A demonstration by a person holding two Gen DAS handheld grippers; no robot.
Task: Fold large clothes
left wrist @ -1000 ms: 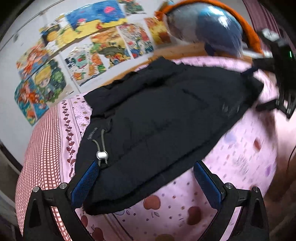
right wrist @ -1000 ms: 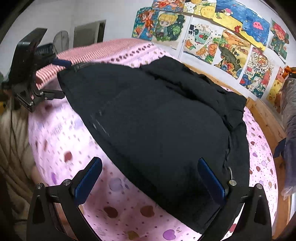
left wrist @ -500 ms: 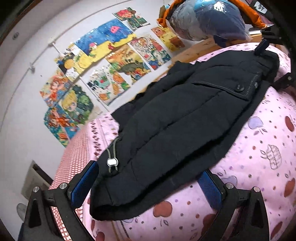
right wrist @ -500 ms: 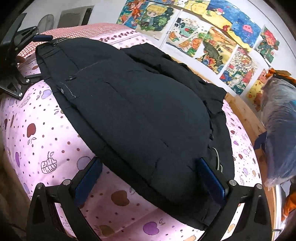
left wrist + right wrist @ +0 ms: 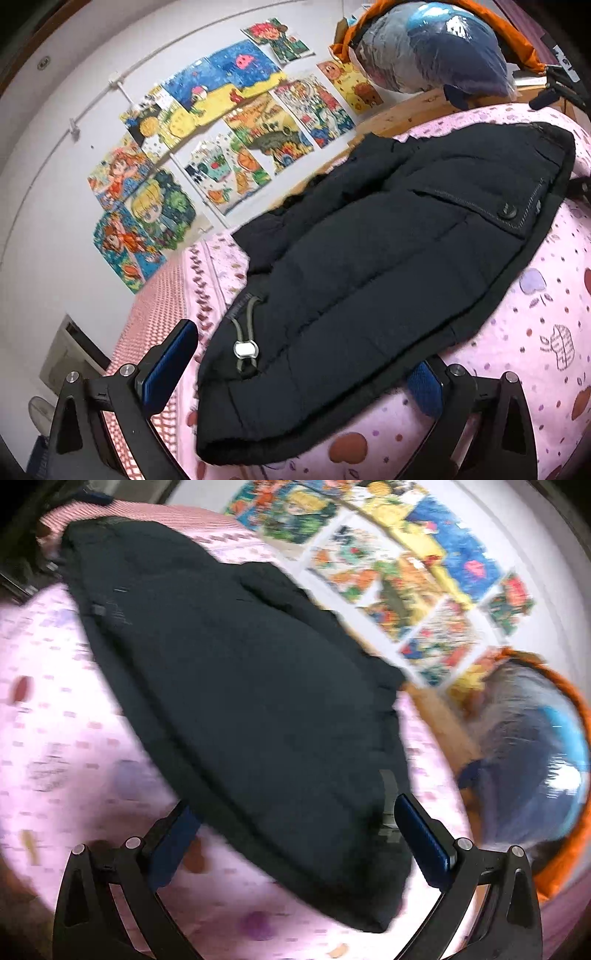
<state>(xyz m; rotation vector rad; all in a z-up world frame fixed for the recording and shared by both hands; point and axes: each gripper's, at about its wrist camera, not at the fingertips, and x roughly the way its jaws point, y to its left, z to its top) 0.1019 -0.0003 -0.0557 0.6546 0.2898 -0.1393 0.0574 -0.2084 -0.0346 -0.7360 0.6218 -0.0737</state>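
Black jacket (image 5: 369,280) flat on pink bed (image 5: 546,332); left hand-held gripper (image 5: 295,369) spread at one end, right hand-held gripper (image 5: 295,834) spread at other

- 1 black padded jacket (image 5: 373,280), center of left wrist view, spread on the bed
- 1 bed cover (image 5: 546,325), pink with fruit print, 3–6 o'clock
- 1 snap button (image 5: 506,212) on jacket pocket, 2 o'clock
- 1 cord toggle (image 5: 245,348), white, 7 o'clock
- about 9 drawings (image 5: 236,155) on the wall, 10–12 o'clock; edges overlap, count not certain
- 1 plastic-wrapped bundle (image 5: 432,48), blue/grey, 1 o'clock
- 2 grippers: left gripper (image 5: 295,373) at 6 o'clock, right gripper (image 5: 295,838) at 6 o'clock of its own view, both wide apart
- 2 blue pads (image 5: 168,365) per gripper
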